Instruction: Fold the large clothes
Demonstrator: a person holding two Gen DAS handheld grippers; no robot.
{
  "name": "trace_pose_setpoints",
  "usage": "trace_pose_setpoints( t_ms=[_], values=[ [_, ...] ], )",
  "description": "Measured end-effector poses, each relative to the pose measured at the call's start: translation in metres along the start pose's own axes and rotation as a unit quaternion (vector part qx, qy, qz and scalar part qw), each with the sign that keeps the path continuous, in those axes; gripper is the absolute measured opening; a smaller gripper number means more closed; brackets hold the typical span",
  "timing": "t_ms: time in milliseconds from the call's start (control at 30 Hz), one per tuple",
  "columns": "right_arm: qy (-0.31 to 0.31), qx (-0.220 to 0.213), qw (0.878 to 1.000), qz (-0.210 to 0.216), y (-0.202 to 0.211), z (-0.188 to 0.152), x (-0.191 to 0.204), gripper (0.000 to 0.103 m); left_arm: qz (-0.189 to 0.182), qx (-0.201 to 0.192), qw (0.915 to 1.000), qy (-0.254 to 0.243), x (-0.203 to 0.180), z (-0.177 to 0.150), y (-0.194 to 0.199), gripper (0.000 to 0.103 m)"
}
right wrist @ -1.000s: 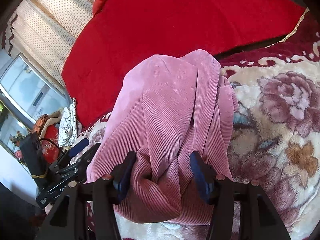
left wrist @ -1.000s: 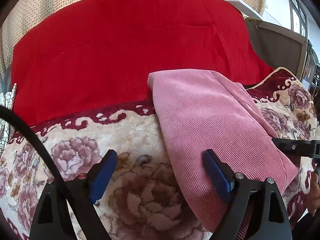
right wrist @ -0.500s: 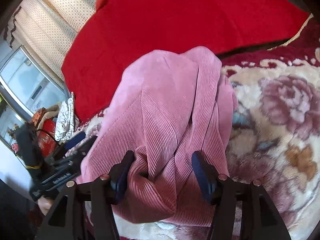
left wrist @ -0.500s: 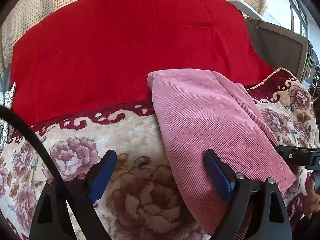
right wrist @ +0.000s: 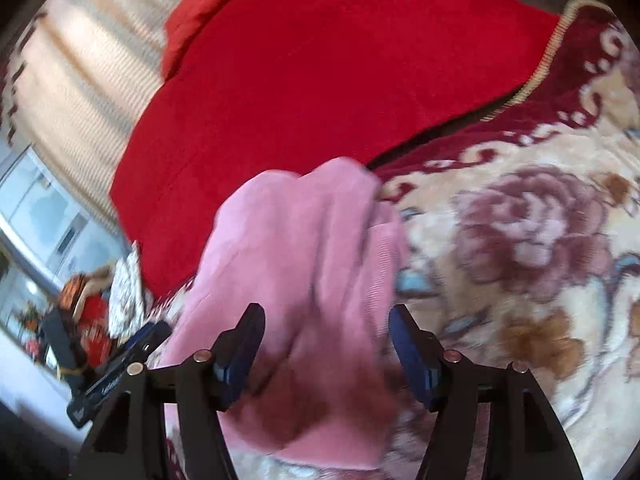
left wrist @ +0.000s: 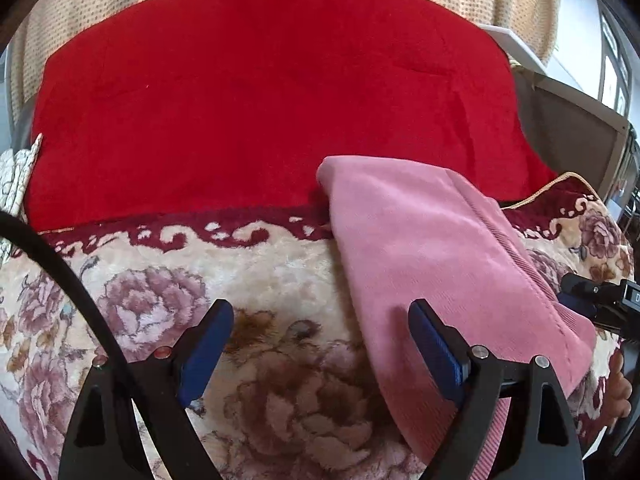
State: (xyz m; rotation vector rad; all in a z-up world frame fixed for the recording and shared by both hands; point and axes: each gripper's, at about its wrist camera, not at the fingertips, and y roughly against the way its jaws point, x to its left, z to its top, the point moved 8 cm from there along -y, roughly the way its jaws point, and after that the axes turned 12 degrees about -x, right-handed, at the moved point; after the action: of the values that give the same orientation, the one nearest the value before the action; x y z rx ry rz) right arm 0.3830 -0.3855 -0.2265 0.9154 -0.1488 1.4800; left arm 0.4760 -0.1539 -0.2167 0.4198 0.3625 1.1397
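My left gripper (left wrist: pixel 320 340) hovers wide open over a floral blanket (left wrist: pixel 168 300), its right finger above the edge of a folded pink corduroy garment (left wrist: pixel 432 248). My right gripper (right wrist: pixel 326 346) is open too — its fingers straddle the garment's bunched near end. A red quilt (left wrist: pixel 260 100) lies behind.

Black angular frames on left gripper (left wrist: pixel 320 354) & right gripper (right wrist: pixel 326 348); blue finger pads (left wrist: pixel 434 350), round rivets, curved black cable (left wrist: pixel 60 268).
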Motion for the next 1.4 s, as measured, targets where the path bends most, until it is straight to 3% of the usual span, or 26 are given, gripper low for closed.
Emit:
trace_pose_setpoints(
  t_ms=[100,200,500,633,733,1000,1100,1400],
  values=[
    [-0.028,-0.003,1.000,-0.011,0.000,0.004,-0.018,0.068,-0.008,0.005,0.9996,0.025,0.006,0.001,-0.001,0.089],
    [-0.050,-0.008,0.999,0.013,0.003,0.010,-0.018,0.069,-0.013,0.006,0.9995,0.030,0.007,0.001,-0.001,0.089],
    [-0.005,-0.004,0.999,0.047,-0.014,0.008,0.019,0.069,0.007,0.010,0.9995,-0.029,0.001,-0.003,-0.005,0.089],
    [0.043,0.038,0.998,0.024,-0.033,-0.015,0.024,0.069,0.012,0.013,0.9992,-0.037,-0.001,-0.004,-0.007,0.089],
    [0.051,0.037,0.998,0.015,-0.035,-0.022,0.023,0.069,0.015,0.013,0.9992,-0.034,-0.001,-0.003,-0.006,0.089],
    [0.016,-0.006,0.999,0.035,-0.006,0.001,0.016,0.069,0.019,0.011,0.9991,-0.037,0.000,-0.003,-0.004,0.089],
    [-0.019,-0.018,0.999,0.032,-0.002,0.011,0.002,0.075,0.019,0.011,0.9990,-0.039,0.000,-0.004,-0.003,0.089],
    [-0.098,0.032,0.994,0.046,-0.014,0.005,-0.023,0.076,0.007,0.020,0.9993,-0.031,0.003,-0.002,-0.005,0.089]
  ],
)
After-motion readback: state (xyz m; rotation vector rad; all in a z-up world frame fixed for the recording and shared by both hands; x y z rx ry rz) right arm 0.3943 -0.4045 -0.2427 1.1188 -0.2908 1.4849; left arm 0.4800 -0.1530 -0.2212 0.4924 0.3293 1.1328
